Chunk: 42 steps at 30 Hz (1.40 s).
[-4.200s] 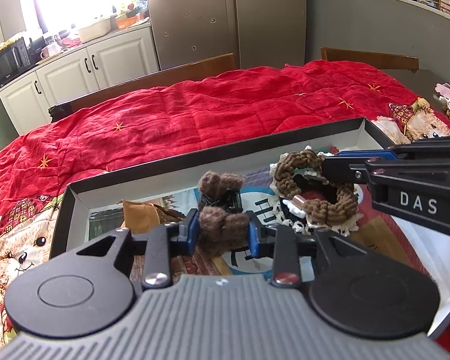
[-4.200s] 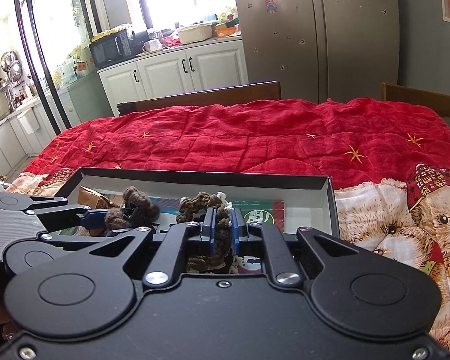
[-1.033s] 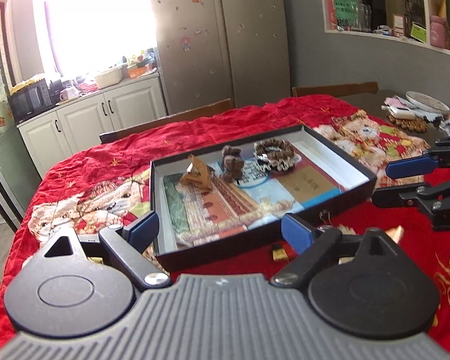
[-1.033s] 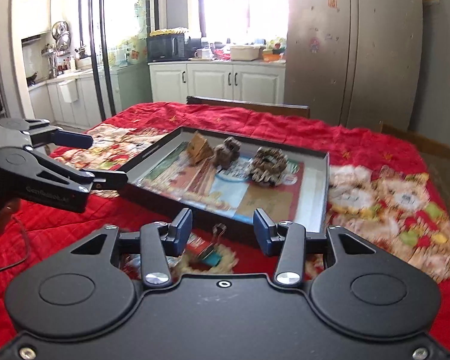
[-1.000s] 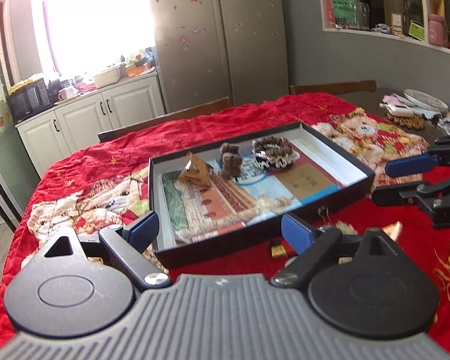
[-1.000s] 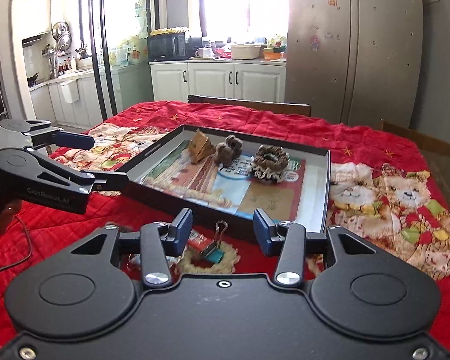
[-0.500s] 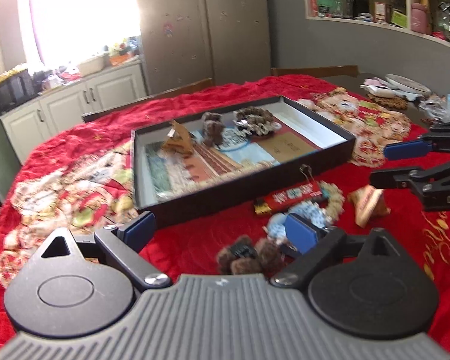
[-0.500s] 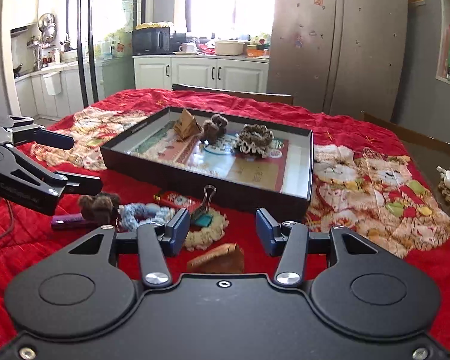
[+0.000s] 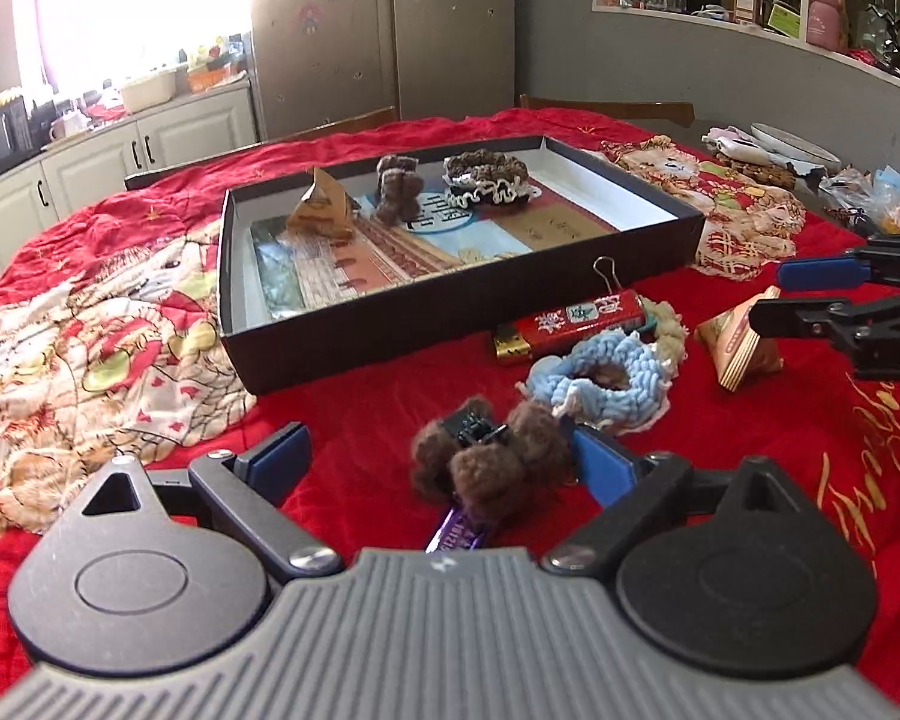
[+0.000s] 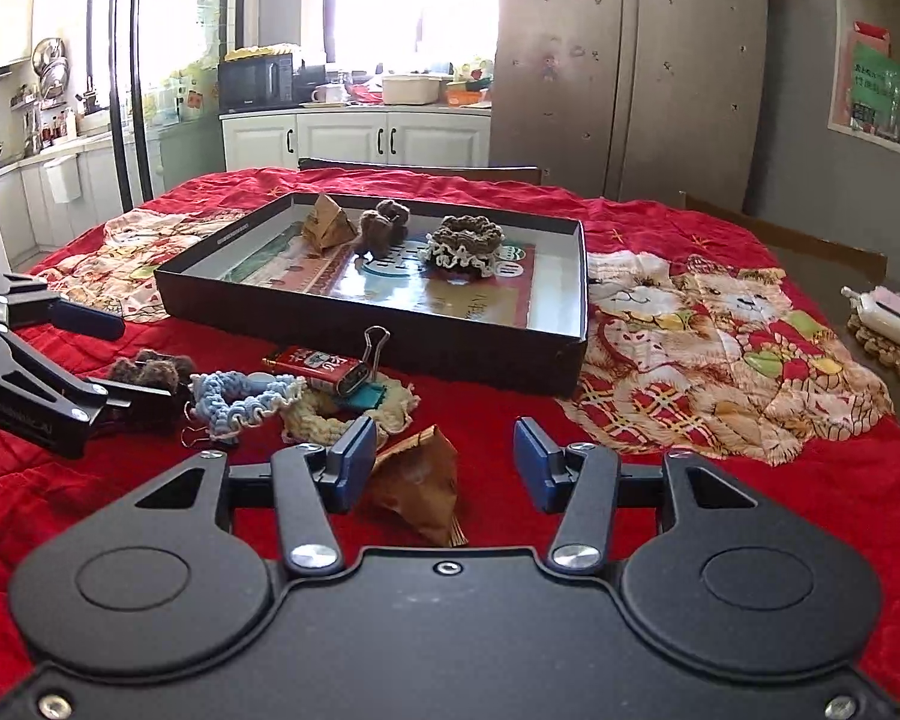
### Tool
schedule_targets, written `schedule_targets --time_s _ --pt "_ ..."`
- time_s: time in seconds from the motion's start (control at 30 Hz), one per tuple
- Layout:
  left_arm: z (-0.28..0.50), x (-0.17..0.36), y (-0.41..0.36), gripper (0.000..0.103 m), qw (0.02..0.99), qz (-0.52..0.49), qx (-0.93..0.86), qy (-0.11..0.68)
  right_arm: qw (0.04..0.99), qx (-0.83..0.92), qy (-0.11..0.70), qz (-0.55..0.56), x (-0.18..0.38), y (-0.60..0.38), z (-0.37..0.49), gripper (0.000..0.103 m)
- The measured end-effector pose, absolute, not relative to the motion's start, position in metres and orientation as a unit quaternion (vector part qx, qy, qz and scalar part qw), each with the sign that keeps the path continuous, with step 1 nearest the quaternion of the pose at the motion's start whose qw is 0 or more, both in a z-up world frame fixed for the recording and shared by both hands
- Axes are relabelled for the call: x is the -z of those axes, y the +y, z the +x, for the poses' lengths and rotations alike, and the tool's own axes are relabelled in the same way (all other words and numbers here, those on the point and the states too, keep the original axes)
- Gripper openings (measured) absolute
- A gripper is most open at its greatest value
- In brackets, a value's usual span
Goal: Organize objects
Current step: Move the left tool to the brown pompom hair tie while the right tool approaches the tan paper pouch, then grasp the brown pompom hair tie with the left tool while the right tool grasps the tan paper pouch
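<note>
Brown fuzzy hair clip (image 9: 491, 461) between spread left tool (image 9: 444, 457); brown paper pyramid (image 10: 417, 483) between right tool's (image 10: 444, 463) parted, just-widening jaws

Brown fuzzy hair clip (image 9: 491, 468) lies beside blue scrunchie (image 9: 594, 384).

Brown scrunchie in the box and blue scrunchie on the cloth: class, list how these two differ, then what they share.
The brown scrunchie lies inside the black box; the blue scrunchie lies outside on the red cloth. The brown one sits apart from its neighbours; the blue one lies in a clutter, against a cream scrunchie. Colours differ: brown, pale blue. Both are ruffled yarn rings with pale edging.
</note>
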<state>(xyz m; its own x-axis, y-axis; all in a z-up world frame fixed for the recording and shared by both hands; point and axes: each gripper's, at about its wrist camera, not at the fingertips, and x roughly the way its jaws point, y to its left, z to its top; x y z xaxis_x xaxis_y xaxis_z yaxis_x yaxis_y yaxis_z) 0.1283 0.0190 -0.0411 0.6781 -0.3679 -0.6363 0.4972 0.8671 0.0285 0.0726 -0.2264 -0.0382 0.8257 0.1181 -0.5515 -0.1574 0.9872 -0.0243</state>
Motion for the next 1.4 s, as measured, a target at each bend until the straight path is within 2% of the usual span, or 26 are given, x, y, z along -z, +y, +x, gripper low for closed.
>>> schedule_targets --time_s 0.1,0.23,0.53,0.6,0.7,1.1,1.4 --pt "0.128 0.042 0.016 0.096 0.91 0.103 0.241 0.32 0.952 -0.075 0.294 -0.03 0.043 -0.227 0.074 0.049" --pt "0.129 0.044 0.013 0.091 0.91 0.106 0.243 0.319 0.949 -0.086 0.303 -0.03 0.049 -0.224 0.075 0.049" --pt "0.132 0.05 0.011 0.074 0.902 0.099 0.254 0.335 0.943 -0.1 0.316 -0.033 0.058 -0.217 0.08 0.047" --pt "0.132 0.051 0.011 0.066 0.901 0.096 0.256 0.337 0.943 -0.1 0.317 -0.031 0.059 -0.217 0.08 0.047" --pt "0.133 0.051 0.01 0.059 0.9 0.09 0.258 0.34 0.941 -0.106 0.32 -0.03 0.06 -0.217 0.081 0.042" --pt "0.131 0.049 0.011 0.049 0.904 0.082 0.245 0.341 0.94 -0.109 0.321 -0.037 0.062 -0.215 0.081 0.036" --pt "0.127 0.045 0.011 0.047 0.906 0.079 0.242 0.338 0.942 -0.11 0.314 -0.049 0.062 -0.213 0.077 0.03"
